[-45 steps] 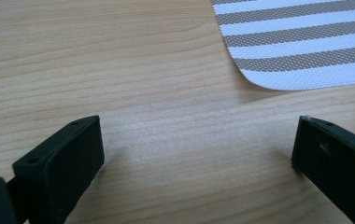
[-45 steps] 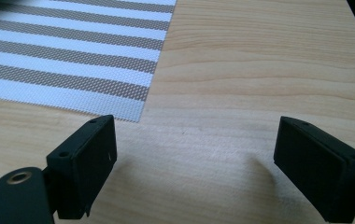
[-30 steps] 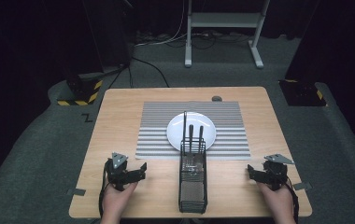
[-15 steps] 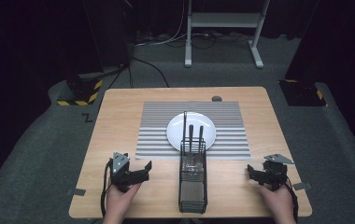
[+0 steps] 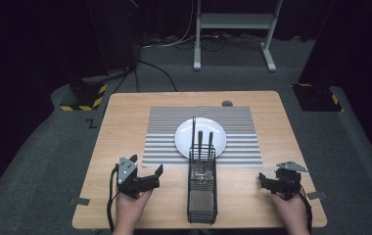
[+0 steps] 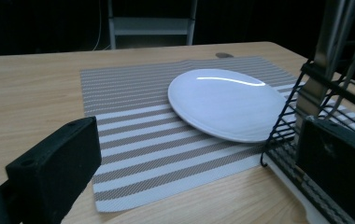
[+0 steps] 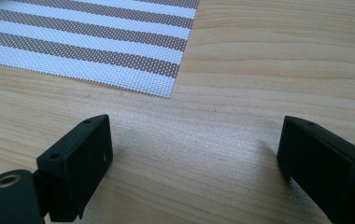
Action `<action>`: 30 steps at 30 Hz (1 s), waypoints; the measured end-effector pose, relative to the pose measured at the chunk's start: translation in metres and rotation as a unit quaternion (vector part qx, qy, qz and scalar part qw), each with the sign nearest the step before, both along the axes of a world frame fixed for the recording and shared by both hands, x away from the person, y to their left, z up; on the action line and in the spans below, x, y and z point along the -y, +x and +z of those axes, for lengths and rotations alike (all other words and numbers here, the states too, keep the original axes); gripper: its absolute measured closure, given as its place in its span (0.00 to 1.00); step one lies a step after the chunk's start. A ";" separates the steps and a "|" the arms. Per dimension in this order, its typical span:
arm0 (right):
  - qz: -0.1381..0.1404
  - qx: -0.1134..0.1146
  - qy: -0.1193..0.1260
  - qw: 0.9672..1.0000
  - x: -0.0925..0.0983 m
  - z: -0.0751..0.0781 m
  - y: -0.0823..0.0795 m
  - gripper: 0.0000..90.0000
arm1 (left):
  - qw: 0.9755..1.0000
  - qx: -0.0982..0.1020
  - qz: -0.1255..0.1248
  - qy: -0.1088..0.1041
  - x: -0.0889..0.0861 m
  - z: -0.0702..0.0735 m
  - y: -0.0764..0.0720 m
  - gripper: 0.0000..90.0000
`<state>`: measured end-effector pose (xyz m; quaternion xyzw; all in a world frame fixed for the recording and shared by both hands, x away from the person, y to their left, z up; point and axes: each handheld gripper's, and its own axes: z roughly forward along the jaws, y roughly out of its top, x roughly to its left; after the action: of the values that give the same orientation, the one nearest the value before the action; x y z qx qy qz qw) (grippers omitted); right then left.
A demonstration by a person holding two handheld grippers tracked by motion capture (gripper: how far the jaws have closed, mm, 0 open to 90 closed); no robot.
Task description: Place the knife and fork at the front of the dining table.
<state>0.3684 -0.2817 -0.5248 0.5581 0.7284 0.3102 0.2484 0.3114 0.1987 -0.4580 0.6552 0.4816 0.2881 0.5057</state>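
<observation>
left gripper (image 5: 157, 172): jaws open, empty, beside black wire cutlery caddy (image 5: 202, 188) | right gripper (image 5: 262, 178): jaws open, empty, over wooden bench (image 5: 125, 117)

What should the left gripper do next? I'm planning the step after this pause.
Probably ease the left gripper on toward the black wire caddy. Its jaws stand open and empty, aimed at the caddy, where utensil handles stand upright; the right gripper rests open on the table.

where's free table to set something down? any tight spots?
Free: bare wood left of the mat, above the left gripper; the strip right of the mat, above the right gripper; the mat's own ends either side of the plate. Tight: the middle front, where the wire caddy with upright utensils sits against the plate's near edge.
</observation>
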 end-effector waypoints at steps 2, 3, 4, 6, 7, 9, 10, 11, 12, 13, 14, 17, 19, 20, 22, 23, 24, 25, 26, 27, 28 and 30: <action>0.000 0.000 0.000 1.000 0.000 0.000 0.000 0.11 | 1.000 0.004 -0.004 -0.007 0.002 0.004 0.000 0.01; 0.000 0.000 0.000 1.000 0.000 0.000 0.000 0.11 | 1.000 0.016 -0.012 -0.012 0.006 0.010 -0.002 0.01; 0.000 0.000 0.000 1.000 0.000 0.000 0.000 0.11 | 1.000 0.021 -0.016 -0.011 0.008 0.013 -0.003 0.01; 0.000 0.000 0.000 1.000 0.000 0.000 0.000 0.11 | 0.999 0.023 -0.018 -0.013 0.011 0.015 -0.004 0.01; 0.000 0.000 0.000 1.000 0.000 0.000 0.000 0.11 | 0.999 0.027 -0.028 -0.020 0.017 0.018 -0.004 0.01; 0.000 0.000 0.000 1.000 0.000 0.000 0.000 0.11 | 0.999 0.027 -0.032 -0.021 0.021 0.019 -0.003 0.01; 0.000 0.000 0.000 1.000 0.000 0.000 0.000 0.11 | 0.999 0.026 -0.040 -0.025 0.027 0.020 -0.002 0.01; 0.000 0.000 0.000 1.000 0.000 0.000 0.000 0.11 | 0.998 0.028 -0.043 -0.025 0.030 0.021 0.000 0.02; 0.000 0.000 0.000 1.000 0.000 0.000 0.000 0.11 | 0.998 0.029 -0.047 -0.024 0.033 0.022 0.001 0.02; 0.000 0.000 0.000 1.000 0.000 0.000 0.000 0.11 | 0.998 0.029 -0.047 -0.024 0.033 0.022 0.001 0.03; 0.000 0.000 0.000 1.000 0.000 0.000 0.000 0.11 | 0.998 0.032 -0.053 -0.020 0.039 0.024 0.003 0.04; 0.000 0.000 0.000 1.000 0.000 0.000 0.000 0.11 | 0.997 0.032 -0.063 -0.024 0.046 0.026 0.007 0.06; 0.000 0.000 0.000 1.000 0.000 0.000 0.000 0.11 | 0.997 0.034 -0.066 -0.026 0.051 0.028 0.010 0.06; 0.000 0.000 0.000 1.000 0.000 0.000 0.000 0.11 | 0.997 0.034 -0.066 -0.026 0.051 0.028 0.010 0.06; 0.000 0.000 0.000 1.000 0.000 0.000 0.000 0.11 | 0.997 0.040 -0.068 -0.023 0.059 0.030 0.014 0.08; 0.000 0.000 0.000 1.000 0.000 0.000 0.000 0.11 | 0.997 0.041 -0.066 -0.021 0.061 0.031 0.015 0.09; 0.000 0.000 0.000 1.000 0.000 0.000 0.000 0.11 | 0.997 0.042 -0.065 -0.020 0.064 0.032 0.017 0.11; 0.000 0.000 0.000 1.000 0.000 0.000 0.000 0.11 | 0.997 0.041 -0.063 -0.020 0.065 0.032 0.018 0.14; 0.000 0.000 0.000 1.000 0.000 0.000 0.000 0.11 | 0.997 0.041 -0.062 -0.022 0.067 0.033 0.020 0.16; 0.000 0.000 0.000 1.000 0.000 0.000 0.000 0.11 | 0.997 0.040 -0.065 -0.024 0.069 0.033 0.021 0.17; 0.000 0.000 0.000 1.000 0.000 0.000 0.000 0.11 | 0.997 0.041 -0.068 -0.025 0.070 0.034 0.023 0.18; 0.000 0.000 0.000 1.000 0.000 0.000 0.000 0.11 | 0.996 0.041 -0.074 -0.029 0.073 0.035 0.025 0.22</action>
<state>0.3685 -0.2816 -0.5248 0.5585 0.7282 0.3104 0.2481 0.3365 0.1253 -0.4231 0.6618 0.4189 0.2626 0.5635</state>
